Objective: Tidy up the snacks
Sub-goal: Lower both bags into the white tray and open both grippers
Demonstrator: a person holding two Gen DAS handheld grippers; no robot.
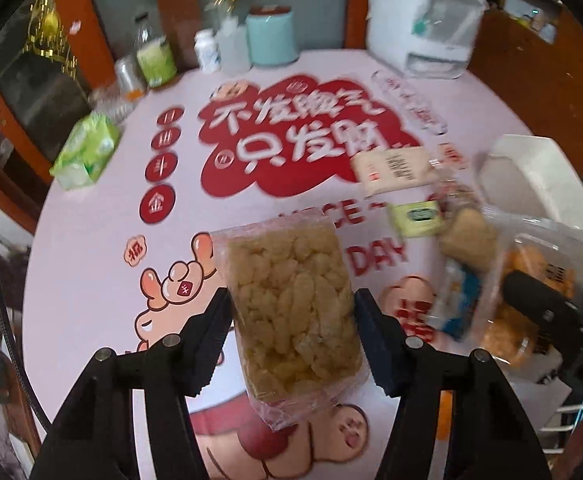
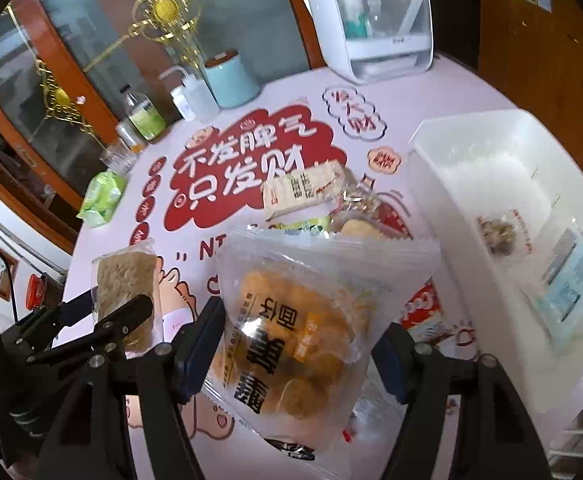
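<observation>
A clear pack of puffed snacks (image 1: 291, 304) is gripped by the left claw (image 1: 291, 320); a bread packet (image 2: 299, 332) is clamped in the right claw (image 2: 303, 344) above the worktop (image 1: 91, 208).

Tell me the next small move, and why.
Probably carry the right tool and its bread pack over the white bin and release: the pack is gripped, the bin is open just right, two snacks already inside.

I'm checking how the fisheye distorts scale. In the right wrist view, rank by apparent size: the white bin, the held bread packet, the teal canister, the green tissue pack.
1. White bin
2. Bread packet, though nearness to the camera inflates it, so its place against the bin is unsure
3. Teal canister and green tissue pack: look alike, unranked.
</observation>
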